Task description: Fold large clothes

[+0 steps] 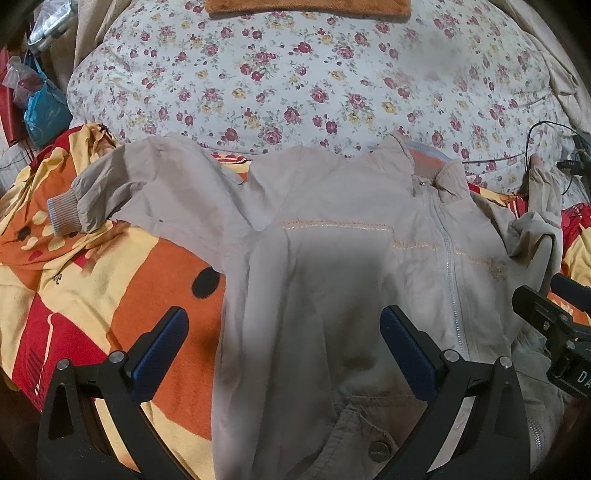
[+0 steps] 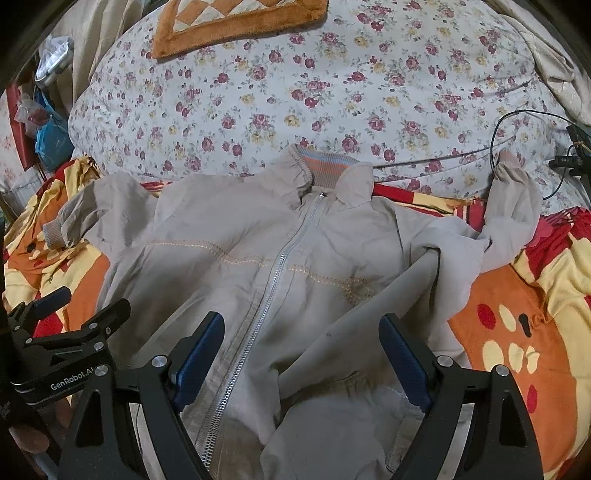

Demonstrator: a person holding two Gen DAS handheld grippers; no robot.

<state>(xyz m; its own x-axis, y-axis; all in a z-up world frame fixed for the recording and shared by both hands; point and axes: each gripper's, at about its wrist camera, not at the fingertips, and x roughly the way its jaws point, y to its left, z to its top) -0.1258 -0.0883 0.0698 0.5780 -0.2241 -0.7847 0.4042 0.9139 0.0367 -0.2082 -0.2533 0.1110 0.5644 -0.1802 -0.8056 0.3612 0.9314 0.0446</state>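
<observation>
A floral quilt [image 1: 295,74] fills the upper frame; the beige jacket [image 2: 258,258] lies centre, under both wide-open, empty grippers: left gripper [image 1: 284,332], right gripper [image 2: 301,336].

jacket [image 2: 258,266]: centre of frame, on the blanket [image 2: 517,332]
quilt [image 2: 314,96]: behind, upper frame
mat [image 2: 236,22]: top, on quilt

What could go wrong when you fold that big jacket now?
The beige jacket lies rumpled, so folding may trap creases. Its right sleeve reaches toward the black cable and might drag it. The zipper is stiff and could make the fold crooked. Both the left gripper and right gripper are open, holding nothing yet.
</observation>
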